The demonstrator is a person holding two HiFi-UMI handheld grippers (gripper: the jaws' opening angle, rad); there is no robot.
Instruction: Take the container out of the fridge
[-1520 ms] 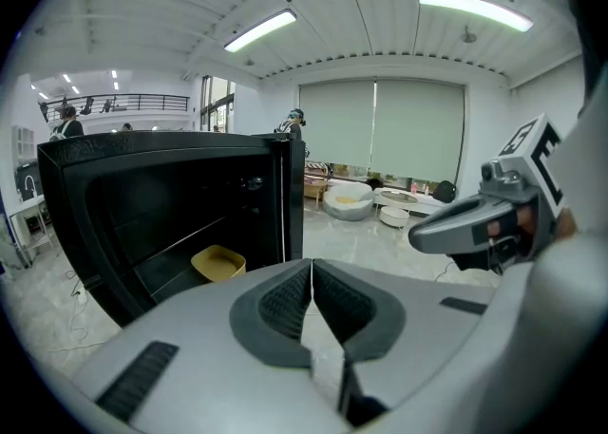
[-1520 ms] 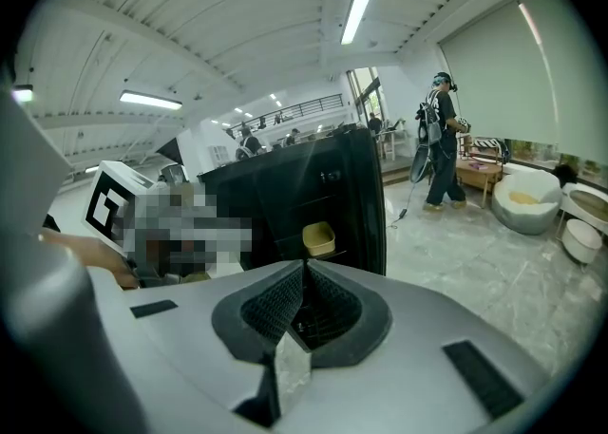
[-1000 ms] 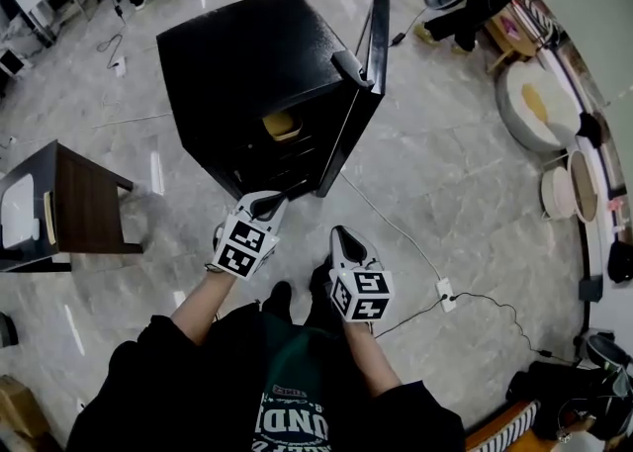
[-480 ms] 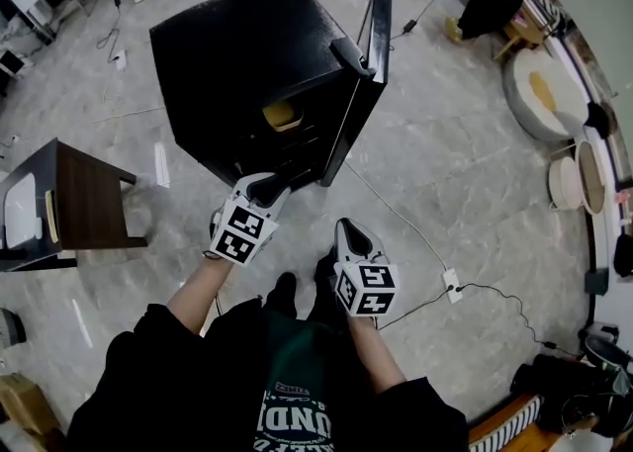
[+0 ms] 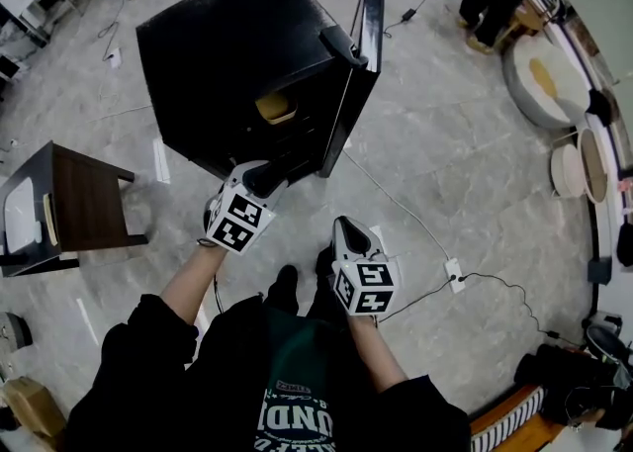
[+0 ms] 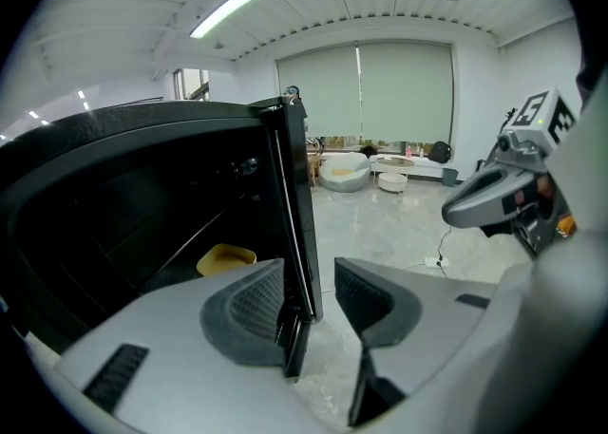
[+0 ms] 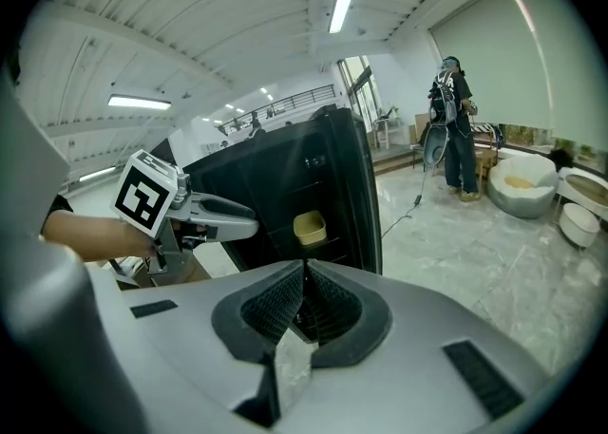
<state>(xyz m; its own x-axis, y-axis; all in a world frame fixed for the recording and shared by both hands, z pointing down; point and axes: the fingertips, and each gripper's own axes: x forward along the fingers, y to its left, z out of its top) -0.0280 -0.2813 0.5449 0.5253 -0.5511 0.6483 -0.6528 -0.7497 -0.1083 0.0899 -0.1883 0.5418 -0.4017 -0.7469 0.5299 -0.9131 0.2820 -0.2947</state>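
Your left hand-held gripper (image 6: 309, 280) has just been opening, with the fridge door (image 6: 293, 185) between its jaws. Your right hand-held gripper (image 7: 303, 269) is closed and empty. The container (image 6: 226, 257) sits inside.

A: The fridge (image 5: 237, 54) is glossy black, and the container (image 5: 274, 107) inside is pale yellow.

B: The floor (image 5: 445, 143)?

A: Grey marble with pale veins. The left gripper (image 5: 272, 175) and the right gripper (image 5: 341, 232) are light grey with dark ribbed pads (image 6: 249, 307) and black-and-white square markers (image 5: 237, 224).
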